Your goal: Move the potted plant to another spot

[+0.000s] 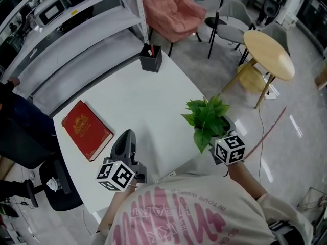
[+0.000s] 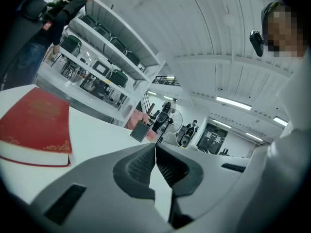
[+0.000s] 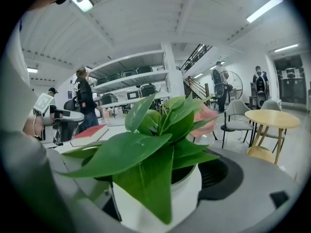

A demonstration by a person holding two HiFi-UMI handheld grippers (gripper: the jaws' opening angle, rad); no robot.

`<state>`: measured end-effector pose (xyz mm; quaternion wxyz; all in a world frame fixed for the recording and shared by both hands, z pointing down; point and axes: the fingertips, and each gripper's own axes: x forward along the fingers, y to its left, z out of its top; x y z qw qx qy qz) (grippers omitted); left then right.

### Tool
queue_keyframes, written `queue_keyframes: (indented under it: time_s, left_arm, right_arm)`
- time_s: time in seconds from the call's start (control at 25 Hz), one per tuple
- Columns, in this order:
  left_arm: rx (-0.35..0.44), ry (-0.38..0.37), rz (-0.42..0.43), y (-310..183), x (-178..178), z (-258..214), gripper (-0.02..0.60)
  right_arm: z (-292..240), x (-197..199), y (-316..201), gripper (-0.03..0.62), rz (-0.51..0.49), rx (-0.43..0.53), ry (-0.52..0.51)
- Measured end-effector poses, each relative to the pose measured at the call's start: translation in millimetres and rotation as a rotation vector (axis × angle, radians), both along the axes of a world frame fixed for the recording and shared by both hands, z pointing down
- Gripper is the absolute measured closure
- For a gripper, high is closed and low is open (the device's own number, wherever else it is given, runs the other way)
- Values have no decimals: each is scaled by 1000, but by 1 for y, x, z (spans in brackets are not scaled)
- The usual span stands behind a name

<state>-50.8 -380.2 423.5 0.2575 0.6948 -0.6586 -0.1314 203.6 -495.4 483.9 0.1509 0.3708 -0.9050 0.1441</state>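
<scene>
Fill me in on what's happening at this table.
A person holds a gripper in each hand. The right gripper grips the potted plant by its white pot at the white table's right edge; whether it is lifted is unclear. The left gripper is shut and empty, near the red book.

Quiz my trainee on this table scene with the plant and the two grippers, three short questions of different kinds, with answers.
1. On which of the person's sides does the red book lie on the table, left or right?
2. True or false: the left gripper is shut on the red book.
3. The right gripper grips: A the potted plant, B the red book, C nothing.
Key: 1 left; 2 false; 3 A.
</scene>
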Motion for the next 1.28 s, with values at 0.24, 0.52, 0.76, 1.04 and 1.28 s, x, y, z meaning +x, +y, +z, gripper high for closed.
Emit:
queue_keyframes:
  time_s: [0.24, 0.52, 0.76, 1.04, 1.28]
  left_arm:
    - [-20, -5, -60, 20, 15, 2, 557]
    - [-38, -10, -113, 44, 59, 0, 557]
    - [-53, -3, -178, 73, 89, -1, 557]
    - [-47, -26, -258, 108, 106, -18, 557]
    - [-62, -30, -331, 140, 113, -18, 557]
  right_arm:
    - [0, 7, 4, 72, -54, -10, -8]
    - [-6, 14, 8, 72, -138, -33, -36]
    - [-12, 22, 18, 72, -207, -46, -56]
    - [-12, 35, 29, 72, -248, -65, -59]
    - [-7, 38, 34, 72, -265, -86, -57]
